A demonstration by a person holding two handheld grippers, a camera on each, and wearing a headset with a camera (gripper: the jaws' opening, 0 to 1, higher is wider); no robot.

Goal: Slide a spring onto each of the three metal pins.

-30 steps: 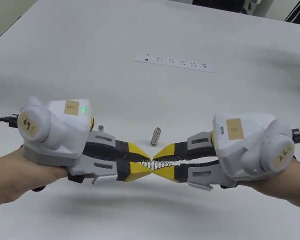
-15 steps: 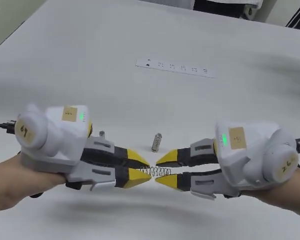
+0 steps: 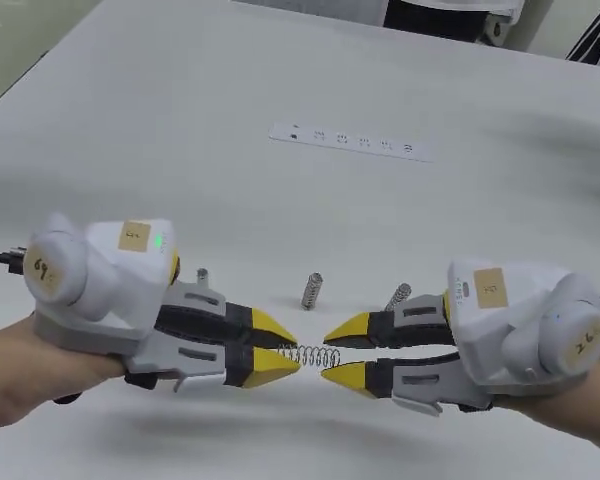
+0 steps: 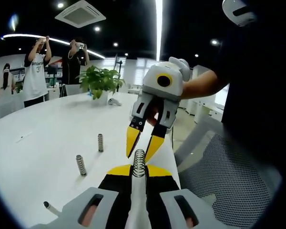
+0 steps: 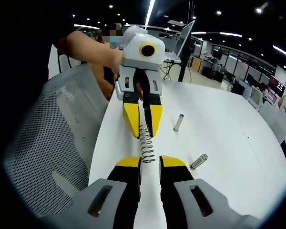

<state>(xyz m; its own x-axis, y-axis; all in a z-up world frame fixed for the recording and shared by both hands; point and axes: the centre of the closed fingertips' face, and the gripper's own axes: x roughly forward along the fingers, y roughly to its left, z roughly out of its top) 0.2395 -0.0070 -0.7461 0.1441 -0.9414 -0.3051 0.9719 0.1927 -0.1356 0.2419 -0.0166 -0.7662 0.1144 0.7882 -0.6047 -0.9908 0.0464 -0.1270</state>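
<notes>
Spring (image 3: 308, 355) lies level, one end clenched in left tool (image 3: 295, 352). Free end sits between the parted jaws of right tool (image 3: 325, 356), which is released. Beyond the tips on the bench (image 3: 180, 150): spring-covered pin (image 3: 312, 290), second spring-covered pin (image 3: 398, 295), bare pin (image 3: 202, 276).

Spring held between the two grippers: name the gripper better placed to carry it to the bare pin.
Left. The left gripper has its jaws shut on the spring, while the right gripper has its jaws open around the far end. The bare pin stands beside the left gripper, likely the shorter move.
</notes>
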